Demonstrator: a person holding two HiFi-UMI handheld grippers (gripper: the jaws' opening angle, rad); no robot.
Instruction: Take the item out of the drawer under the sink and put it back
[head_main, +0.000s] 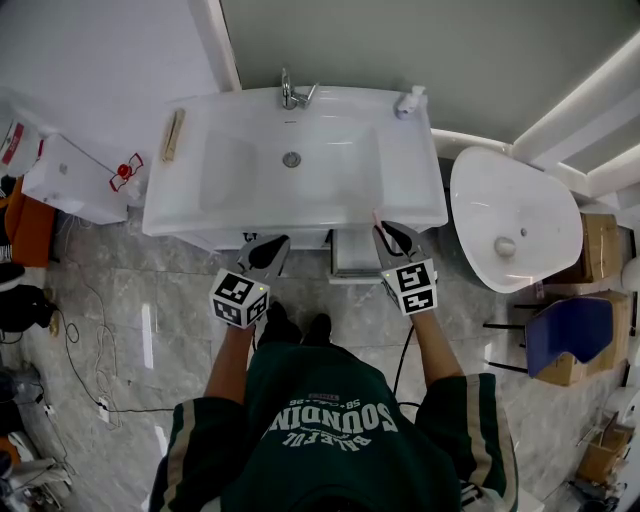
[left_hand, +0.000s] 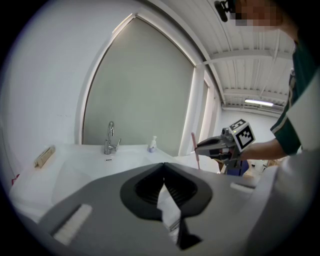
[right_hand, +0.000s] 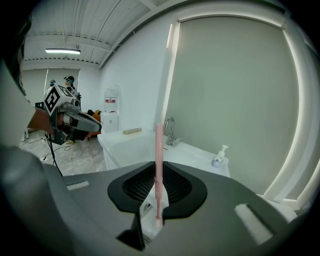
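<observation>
Right gripper (right_hand: 157, 165): jaws nearly together, pinching the thin pink stick (right_hand: 159, 145) low on its shaft, upright by the sink (head_main: 200, 215) edge. It sits clear of the open drawer (head_main: 352, 262) below, probably ready for return. Left gripper (left_hand: 163, 166): closed, empty, idle alongside.

You've got two grippers, the left gripper (head_main: 272, 243) and the right gripper (head_main: 386, 229), and one thin pink stick (right_hand: 158, 165). Ahead of you is one sink (head_main: 405, 170) carrying one faucet (head_main: 293, 95), one pump bottle (head_main: 409, 101) and one tan brush (head_main: 174, 135), with one open drawer (head_main: 352, 262) below it. To your right, count one more white basin (head_main: 490, 190) and one blue chair (head_main: 570, 335).
</observation>
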